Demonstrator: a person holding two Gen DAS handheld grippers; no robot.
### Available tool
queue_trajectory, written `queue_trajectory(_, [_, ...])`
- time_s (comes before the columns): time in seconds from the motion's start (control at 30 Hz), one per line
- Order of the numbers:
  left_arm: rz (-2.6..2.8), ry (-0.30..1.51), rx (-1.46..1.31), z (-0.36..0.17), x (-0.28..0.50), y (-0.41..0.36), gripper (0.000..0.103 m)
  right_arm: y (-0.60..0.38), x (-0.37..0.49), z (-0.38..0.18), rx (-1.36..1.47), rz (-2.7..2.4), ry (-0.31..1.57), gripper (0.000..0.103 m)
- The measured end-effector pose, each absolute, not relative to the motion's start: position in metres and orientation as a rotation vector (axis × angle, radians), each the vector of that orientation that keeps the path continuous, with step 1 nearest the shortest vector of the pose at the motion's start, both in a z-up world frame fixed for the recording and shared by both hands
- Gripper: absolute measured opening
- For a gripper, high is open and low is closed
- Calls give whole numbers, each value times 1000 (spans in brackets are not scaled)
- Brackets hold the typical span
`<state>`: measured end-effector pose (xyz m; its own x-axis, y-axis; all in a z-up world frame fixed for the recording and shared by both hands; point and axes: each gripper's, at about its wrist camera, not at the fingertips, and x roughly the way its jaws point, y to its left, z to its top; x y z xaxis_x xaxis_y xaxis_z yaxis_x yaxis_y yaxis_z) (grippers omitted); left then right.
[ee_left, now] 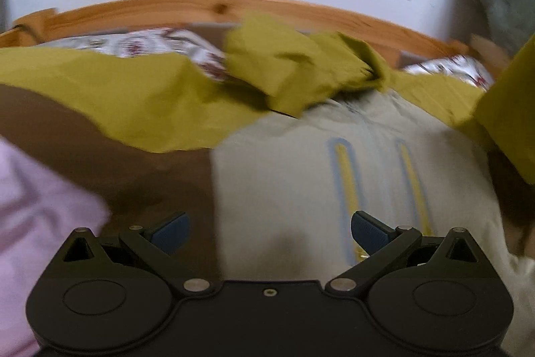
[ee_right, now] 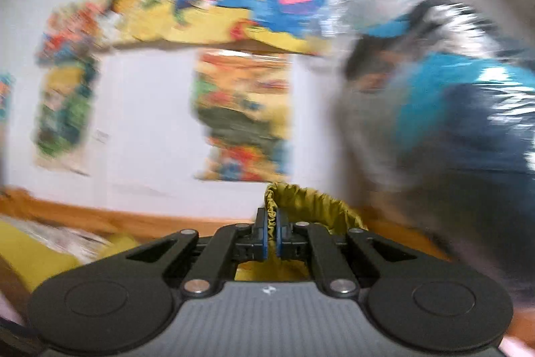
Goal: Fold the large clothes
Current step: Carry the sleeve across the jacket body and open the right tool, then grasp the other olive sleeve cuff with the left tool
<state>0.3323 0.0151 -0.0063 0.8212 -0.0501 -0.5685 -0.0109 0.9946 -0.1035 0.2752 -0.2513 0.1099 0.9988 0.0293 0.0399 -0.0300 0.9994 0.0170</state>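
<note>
Hovering over the bed, the left gripper [ee_left: 270, 231] has its blue-padded fingers [ee_left: 367, 228] spread wide with nothing between them. Directly below and ahead of it lies the pale lining [ee_left: 284, 176] of an olive-yellow jacket [ee_left: 143, 102], marked by two yellow strips [ee_left: 347, 183] edged in blue. The jacket's outer fabric lies bunched farther ahead, across the brown bedcover [ee_left: 100, 169], with a crumpled fold [ee_left: 277, 69] rising near the wooden bed frame [ee_left: 187, 9]. A pink cloth [ee_left: 36, 216] lies at the left.

From the right wrist, the right gripper [ee_right: 271, 238] is pinched together on a gathered, elasticated edge of the jacket [ee_right: 311, 199], which loops up and to the right just past the fingertips. Behind it are colourful pictures [ee_right: 244, 116] on a white wall; the view is heavily blurred.
</note>
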Motion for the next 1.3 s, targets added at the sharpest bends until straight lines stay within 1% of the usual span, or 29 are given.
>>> queue_trajectory(0.1, [47, 584, -144, 2, 318, 45, 102, -221, 282, 118, 92, 198, 9, 5])
queue_trajectory(0.2, [125, 567, -175, 10, 304, 72, 102, -198, 295, 109, 175, 331, 92, 5])
queue_trajectory(0.33, [212, 549, -204, 17, 289, 104, 102, -155, 303, 80, 143, 463, 215, 6])
queue_trajectory(0.4, [238, 543, -200, 18, 285, 112, 102, -136, 306, 63, 113, 526, 320, 9])
queue_trajectory(0.43, [244, 539, -198, 19, 283, 113, 102, -131, 305, 51, 100, 550, 369, 15])
queue_trajectory(0.47, [246, 536, -197, 19, 282, 114, 102, -127, 305, 43, 89, 578, 417, 24])
queue_trajectory(0.5, [244, 534, -199, 19, 282, 114, 102, -125, 303, 36, 86, 619, 457, 31])
queue_trajectory(0.53, [240, 533, -202, 18, 282, 113, 102, -125, 299, 30, 89, 650, 480, 51])
queue_trajectory(0.57, [235, 532, -207, 18, 282, 111, 102, -127, 291, 23, 87, 672, 493, 74])
queue_trajectory(0.6, [226, 530, -214, 17, 283, 108, 102, -130, 287, 21, 86, 690, 495, 81])
queue_trajectory(0.63, [214, 529, -220, 17, 284, 105, 102, -136, 280, 19, 93, 710, 491, 84])
queue_trajectory(0.7, [186, 528, -224, 14, 287, 96, 102, -150, 271, 16, 109, 720, 490, 87])
queue_trajectory(0.73, [165, 528, -224, 13, 289, 90, 102, -159, 269, 16, 116, 689, 489, 91])
queue_trajectory(0.87, [66, 538, -197, 6, 295, 65, 102, -208, 273, 14, 131, 477, 469, 96])
queue_trajectory(1.0, [-13, 602, -97, -11, 300, 28, 102, -263, 296, 5, 61, 109, 430, 96])
queue_trajectory(1.1, [20, 656, 31, -28, 305, 1, 102, -300, 321, -10, 49, -120, 441, 94])
queue_trajectory(1.23, [68, 724, 178, -48, 311, -17, 102, -312, 339, -31, -56, -236, 458, 94])
queue_trajectory(1.3, [69, 749, 193, -55, 312, -18, 102, -310, 345, -45, -139, -278, 488, 94])
